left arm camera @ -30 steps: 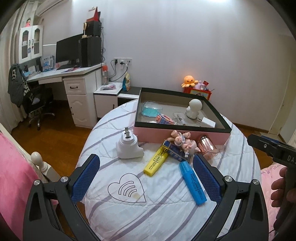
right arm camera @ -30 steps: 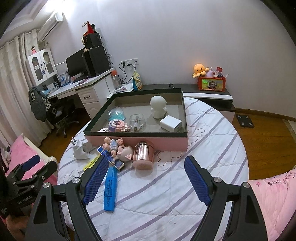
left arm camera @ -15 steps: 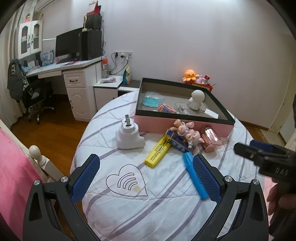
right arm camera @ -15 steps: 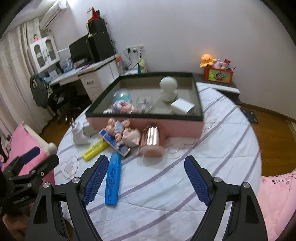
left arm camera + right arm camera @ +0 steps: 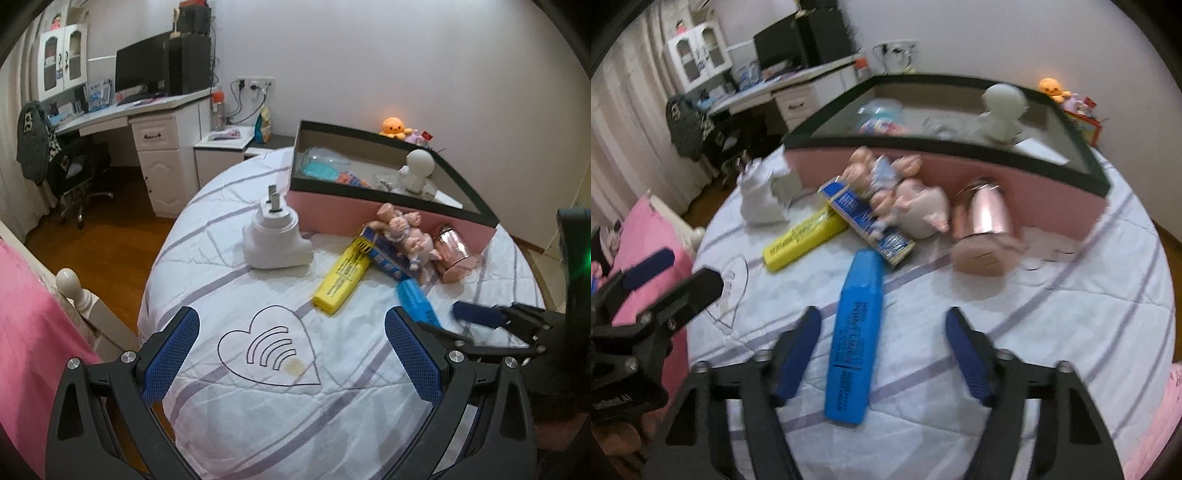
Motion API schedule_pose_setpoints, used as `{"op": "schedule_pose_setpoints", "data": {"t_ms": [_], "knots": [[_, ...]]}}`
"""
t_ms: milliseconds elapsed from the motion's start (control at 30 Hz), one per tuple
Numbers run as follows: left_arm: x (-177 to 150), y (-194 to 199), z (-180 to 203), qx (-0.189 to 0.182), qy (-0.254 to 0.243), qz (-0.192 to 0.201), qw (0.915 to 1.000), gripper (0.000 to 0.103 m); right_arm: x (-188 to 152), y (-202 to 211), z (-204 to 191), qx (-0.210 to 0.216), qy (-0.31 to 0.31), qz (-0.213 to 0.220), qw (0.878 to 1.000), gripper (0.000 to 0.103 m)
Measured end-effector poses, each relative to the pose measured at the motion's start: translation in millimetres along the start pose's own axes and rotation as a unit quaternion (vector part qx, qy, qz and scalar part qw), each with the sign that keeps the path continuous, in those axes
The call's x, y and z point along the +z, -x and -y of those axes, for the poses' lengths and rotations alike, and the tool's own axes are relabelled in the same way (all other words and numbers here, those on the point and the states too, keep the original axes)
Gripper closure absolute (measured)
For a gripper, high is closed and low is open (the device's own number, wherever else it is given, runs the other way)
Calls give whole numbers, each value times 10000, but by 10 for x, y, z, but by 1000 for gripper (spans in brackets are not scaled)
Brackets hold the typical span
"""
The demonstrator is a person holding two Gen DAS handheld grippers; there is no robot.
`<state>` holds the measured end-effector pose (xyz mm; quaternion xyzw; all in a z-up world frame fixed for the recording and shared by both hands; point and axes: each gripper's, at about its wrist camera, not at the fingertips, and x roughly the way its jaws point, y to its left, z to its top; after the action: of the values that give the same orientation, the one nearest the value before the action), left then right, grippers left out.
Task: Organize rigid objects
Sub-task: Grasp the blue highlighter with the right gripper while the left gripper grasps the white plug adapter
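A blue highlighter lies on the white quilted round table, between the open fingers of my right gripper, which hangs low over it. The highlighter also shows in the left wrist view. Beyond it lie a yellow highlighter, a blue box, a pink doll and a rose-gold cup on its side. A white plug adapter stands at the left. My left gripper is open and empty above a heart drawing.
A pink box with a black rim stands at the back of the table and holds a white figure and several small items. A desk and a chair stand at the far left. A pink bed lies close left.
My right gripper has moved forward and down over the blue highlighter, which now lies between its fingers. My left gripper has moved a little nearer the table.
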<state>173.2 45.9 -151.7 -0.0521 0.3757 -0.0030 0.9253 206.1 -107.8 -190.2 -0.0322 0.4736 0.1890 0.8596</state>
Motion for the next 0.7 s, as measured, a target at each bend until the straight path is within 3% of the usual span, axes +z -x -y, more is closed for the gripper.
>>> {"op": "schedule_pose_setpoints", "data": {"t_ms": [100,133,167,700], "knots": [[1,-55,-21,19,24,-55,10000,1,-29,-16,-53,-114,202,113,9997,56],[3,-68,-23,29,19,-64,10000,1,-15,-4,-41,-61,212,120,9997,62],[9,-86,-20,35,15,-79,10000,1,-9,6,-24,15,202,135,9997,75],[171,-273,2,111,-50,-97,9999,1,78,136,129,420,75,238,9988,76]]}}
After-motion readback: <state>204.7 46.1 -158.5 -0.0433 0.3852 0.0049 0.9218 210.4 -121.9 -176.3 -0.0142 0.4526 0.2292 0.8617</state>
